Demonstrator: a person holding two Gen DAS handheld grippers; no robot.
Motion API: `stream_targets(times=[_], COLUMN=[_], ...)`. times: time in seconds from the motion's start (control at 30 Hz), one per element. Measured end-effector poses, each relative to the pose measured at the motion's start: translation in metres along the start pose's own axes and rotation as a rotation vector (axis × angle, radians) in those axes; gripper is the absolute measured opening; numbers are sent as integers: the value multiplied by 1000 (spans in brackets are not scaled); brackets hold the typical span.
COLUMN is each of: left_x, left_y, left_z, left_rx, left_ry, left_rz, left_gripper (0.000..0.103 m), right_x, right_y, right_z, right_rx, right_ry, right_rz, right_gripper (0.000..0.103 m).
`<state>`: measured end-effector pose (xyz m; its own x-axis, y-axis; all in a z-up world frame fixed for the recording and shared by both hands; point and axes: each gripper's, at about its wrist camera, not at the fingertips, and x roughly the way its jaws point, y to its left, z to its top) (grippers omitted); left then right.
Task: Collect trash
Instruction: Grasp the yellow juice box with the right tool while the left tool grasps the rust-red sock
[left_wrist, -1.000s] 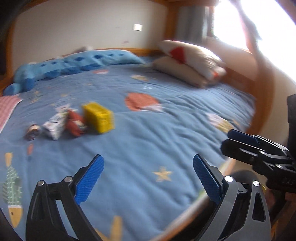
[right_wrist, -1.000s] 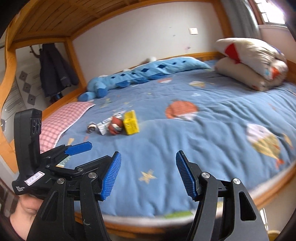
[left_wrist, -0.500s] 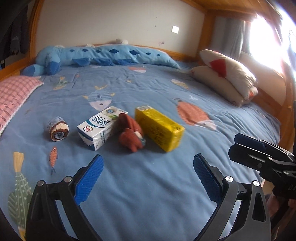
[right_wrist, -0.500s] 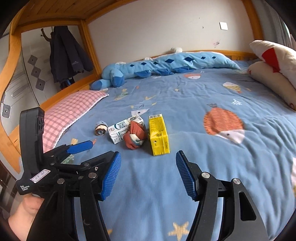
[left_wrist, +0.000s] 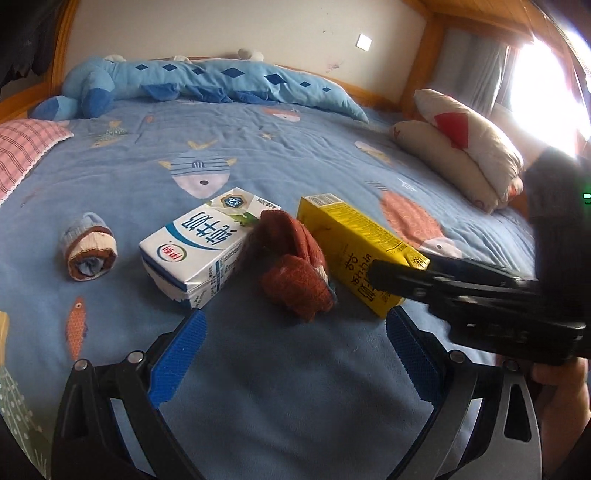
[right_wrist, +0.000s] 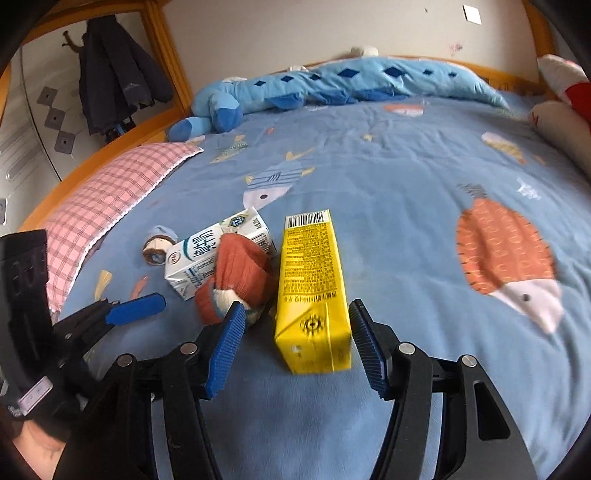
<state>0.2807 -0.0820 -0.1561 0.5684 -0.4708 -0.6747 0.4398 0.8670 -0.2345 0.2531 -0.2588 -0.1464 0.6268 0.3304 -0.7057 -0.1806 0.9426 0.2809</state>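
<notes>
Both grippers have closed in on the litter since a second ago, when it lay far up the bed; the right gripper (right_wrist: 297, 338) now straddles the yellow carton (right_wrist: 312, 291), its jaws having just narrowed, with blue ribbed pads either side of the near end, a gap on the left, the right pad close, no firm press visible. The left gripper (left_wrist: 293, 349) hangs open and empty over the bedspread (left_wrist: 288, 406), just short of the milk carton (left_wrist: 201, 245).

The bed, in an orange wooden frame (right_wrist: 122, 138), carries a soft blue cover printed with fish and stars. A pink checked pillow (right_wrist: 107, 195) lies at the left edge, a long blue plush toy (right_wrist: 332, 86) against the plain wall, and cream cushions (left_wrist: 465, 151) near a bright window. Dark coats (right_wrist: 118, 81) hang beyond the frame.

The two boxy cartons lie on their sides, a rust knitted sock bundle (left_wrist: 293, 273) wedged between and touching both. A smaller rolled sock (left_wrist: 88, 251) sits apart, left of the milk carton. A hand (left_wrist: 561, 395) grips the right tool's black handle.
</notes>
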Motion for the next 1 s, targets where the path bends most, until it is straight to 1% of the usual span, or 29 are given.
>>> stream_targets(times=[0.03, 0.1, 0.17, 0.37, 0.47, 0.5, 0.57, 0.6, 0.63, 0.7, 0.83, 1.0], left_x=[2, 6, 10, 24, 36, 41, 49, 53, 55, 59, 47, 22], left_y=[-1, -6, -10, -17, -16, -15, -12, -9, -8, -5, -11, -34], left_z=[1, 2, 4, 14, 21, 24, 29, 31, 32, 32, 26, 15], left_rx=[6, 23, 32, 25, 6, -2, -17, -32, -44, -67, -53, -10], left_ry=[5, 14, 21, 25, 40, 47, 62, 69, 77, 94, 73, 59], left_rz=[0, 2, -10, -33, -36, -34, -29, -25, -20, -35, -39, -77], left_gripper=[97, 97, 97, 96, 89, 84, 79, 70, 56, 36, 31, 31], right_x=[5, 5, 0, -27, -35, -36, -38, -39, -40, -41, -49, -68], right_y=[-3, -8, -12, -36, -44, -45, -48, -48, -48, -47, -41, -32], right_z=[0, -1, -1, -2, -3, -3, -4, -5, -7, -9, -15, -26], right_rx=[8, 21, 28, 67, 79, 81, 90, 92, 92, 93, 79, 63], right_ry=[13, 16, 12, -33, -43, -42, -44, -43, -42, -42, -45, -58], right_rz=[2, 12, 15, -19, -28, -32, -29, -28, -29, -26, -22, -17], right_gripper=[41, 37, 36, 36, 36, 36, 36, 36, 36, 36, 36, 36])
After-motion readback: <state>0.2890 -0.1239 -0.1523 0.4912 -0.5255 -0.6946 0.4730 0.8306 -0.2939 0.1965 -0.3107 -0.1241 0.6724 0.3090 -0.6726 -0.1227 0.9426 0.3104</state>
